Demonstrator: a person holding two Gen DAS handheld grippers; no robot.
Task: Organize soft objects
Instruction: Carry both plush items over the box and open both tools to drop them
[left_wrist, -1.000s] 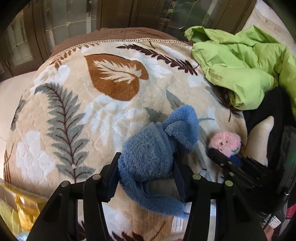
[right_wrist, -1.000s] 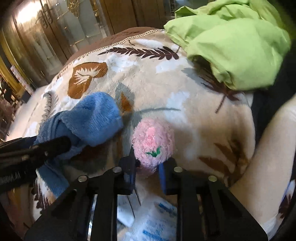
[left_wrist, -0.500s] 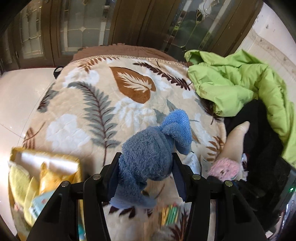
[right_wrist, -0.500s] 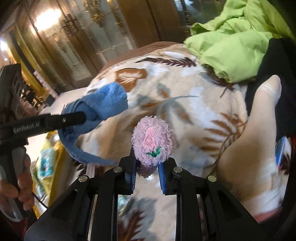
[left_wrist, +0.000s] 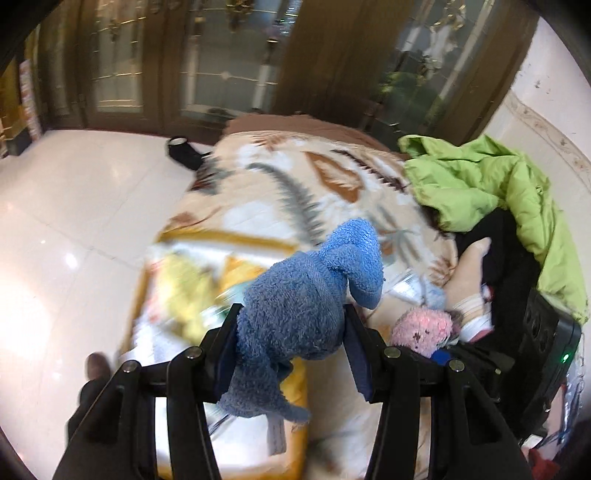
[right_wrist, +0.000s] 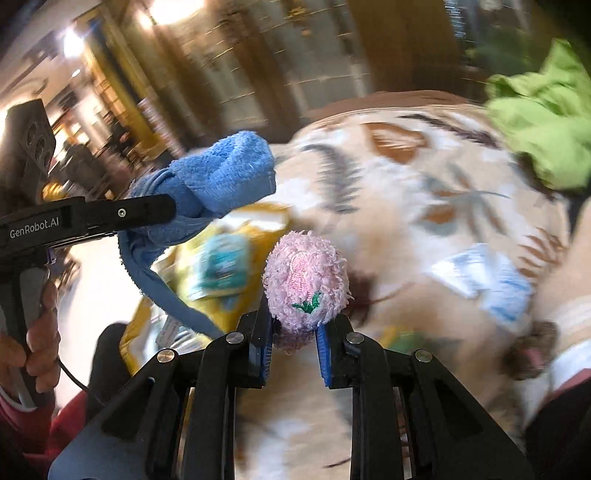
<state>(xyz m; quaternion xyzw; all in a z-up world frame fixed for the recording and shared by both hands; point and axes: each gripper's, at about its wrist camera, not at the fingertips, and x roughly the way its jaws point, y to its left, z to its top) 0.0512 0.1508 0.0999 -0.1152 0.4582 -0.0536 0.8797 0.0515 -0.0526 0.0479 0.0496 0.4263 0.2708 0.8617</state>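
The left gripper (left_wrist: 291, 334) clamps a bunched blue towel (left_wrist: 310, 295) in mid-air above a leaf-print blanket (left_wrist: 295, 192), its jaws pressed into the middle of the bundle while 1 loose tail hangs below the fingers. The right gripper (right_wrist: 293, 338) pinches the lower end of a pink fuzzy toy (right_wrist: 306, 280), jaws closed on it, also held clear of the blanket. Both pieces look light, soft and compressible, unlikely to be harmed by a firm squeeze. The towel is best held at its thick middle, since the dangling edge could snag; the toy's narrow base gives only a shallow hold and could twist. A yellow bag (left_wrist: 192, 291) lies below the towel, blurred, and a green jacket (left_wrist: 491, 206) is heaped at the blanket's far right.
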